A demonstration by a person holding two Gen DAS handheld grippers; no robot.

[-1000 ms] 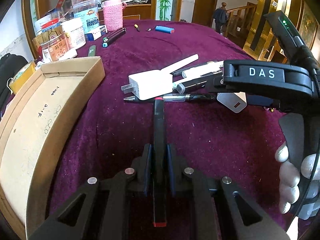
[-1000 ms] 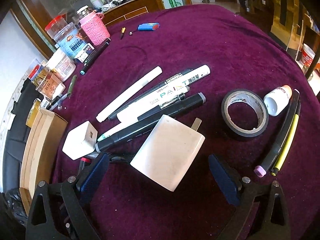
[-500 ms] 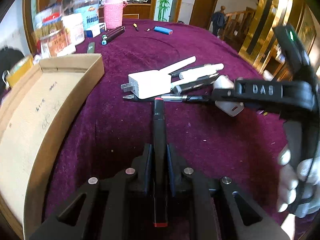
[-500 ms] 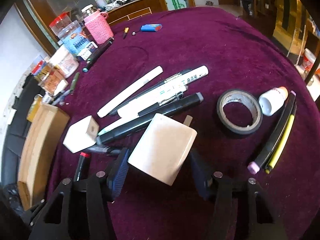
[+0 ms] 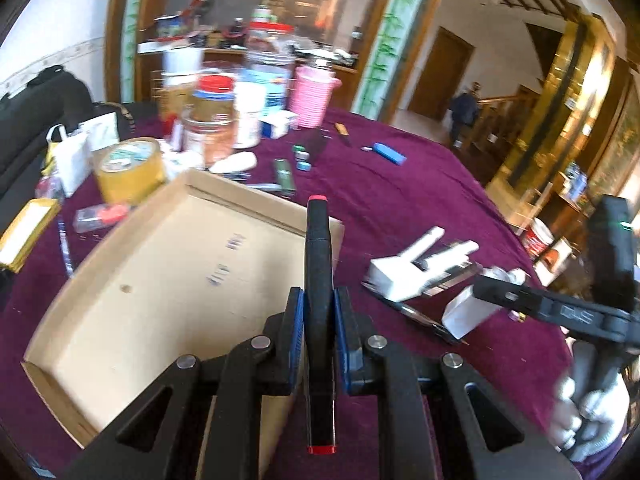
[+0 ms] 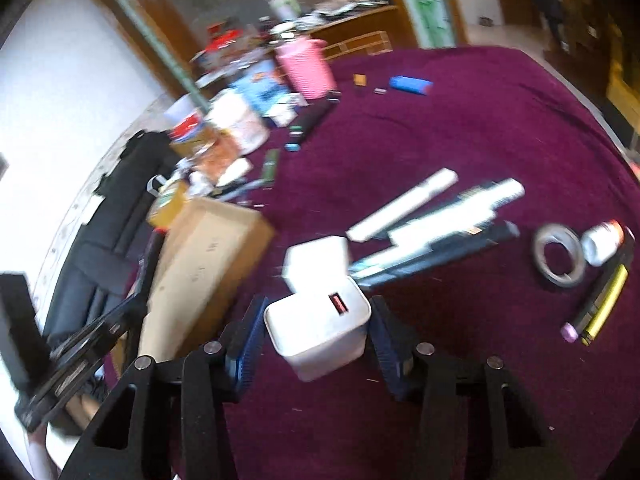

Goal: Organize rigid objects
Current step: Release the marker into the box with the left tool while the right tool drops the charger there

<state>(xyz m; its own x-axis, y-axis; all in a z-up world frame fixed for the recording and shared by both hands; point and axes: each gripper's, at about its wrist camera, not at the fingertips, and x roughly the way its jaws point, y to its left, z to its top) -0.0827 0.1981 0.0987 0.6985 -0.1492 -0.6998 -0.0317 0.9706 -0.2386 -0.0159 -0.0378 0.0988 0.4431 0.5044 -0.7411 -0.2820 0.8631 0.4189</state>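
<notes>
We held the left gripper [image 5: 319, 332] lifted over the near right corner of the cardboard tray [image 5: 132, 280], jaws pinching a black marker with red ends [image 5: 319, 264] at mid-length; the marker ran straight ahead, its far tip above the tray's right wall. Our right gripper [image 6: 318, 330] was raised above the purple cloth [image 6: 460, 132], jaws clamped on a white charger block [image 6: 320, 326], red port face up. The frame was blurred, so pad contact was read only from the block sitting flush between the pads.

A second white charger [image 6: 318, 258] lay just beyond the held one, touching a fan of pens and white markers [image 6: 432, 232]. A tape roll [image 6: 558, 254] and small bottle [image 6: 602, 242] lay to the right, apart from the pens. The tray floor was bare cardboard. Jars and a yellow tape roll [image 5: 130, 170] crowded its far left edge; the cloth between tray and pens was open.
</notes>
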